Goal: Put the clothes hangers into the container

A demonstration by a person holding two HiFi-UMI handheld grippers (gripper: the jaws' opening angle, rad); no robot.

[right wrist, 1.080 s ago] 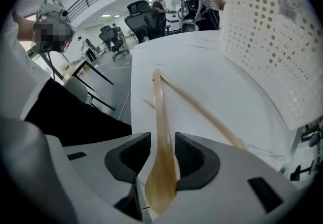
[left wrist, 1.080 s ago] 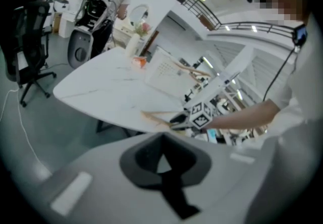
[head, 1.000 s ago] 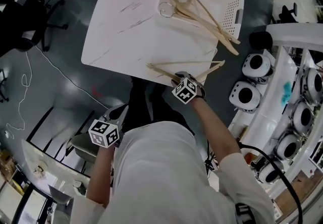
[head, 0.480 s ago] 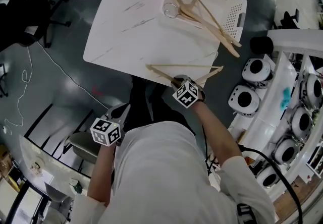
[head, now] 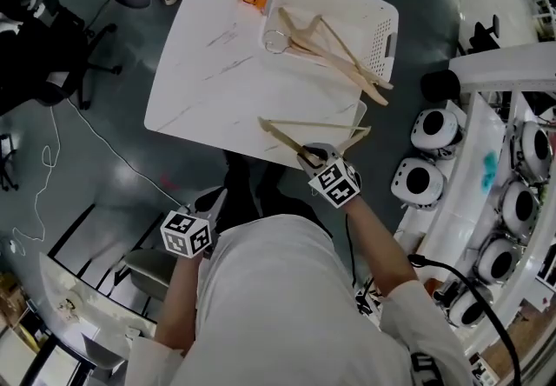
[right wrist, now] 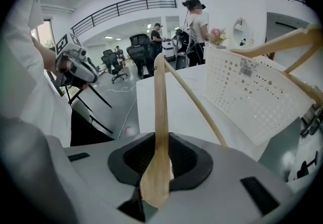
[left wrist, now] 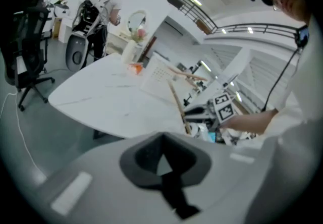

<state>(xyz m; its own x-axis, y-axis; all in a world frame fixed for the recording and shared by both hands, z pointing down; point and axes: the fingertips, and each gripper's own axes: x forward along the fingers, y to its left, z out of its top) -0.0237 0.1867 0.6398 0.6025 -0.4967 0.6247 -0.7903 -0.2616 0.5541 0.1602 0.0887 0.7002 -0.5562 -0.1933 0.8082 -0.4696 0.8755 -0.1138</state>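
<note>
Since the right hand-held gripper (right wrist: 157,170) has just closed on only one tip of the pale wooden clothes hanger (head: 304,124) — held over the white tabletop's (head: 208,80) near edge — the hanger could pivot or slip free. It could also snag the white perforated plastic container's (head: 380,28) wall, or the wooden hangers (head: 334,49) already inside. The left hand-held gripper (left wrist: 160,165) is together and empty, well away from the hanger.

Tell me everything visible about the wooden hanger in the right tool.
The wooden hanger is pale wood: two sloping arms and a thin crossbar; its hook isn't visible. The right tool, whose jaws have just been closing, grips it where the arms seem to meet. It hangs over the white table's near edge, apparently lifted clear, short of the container.
</note>
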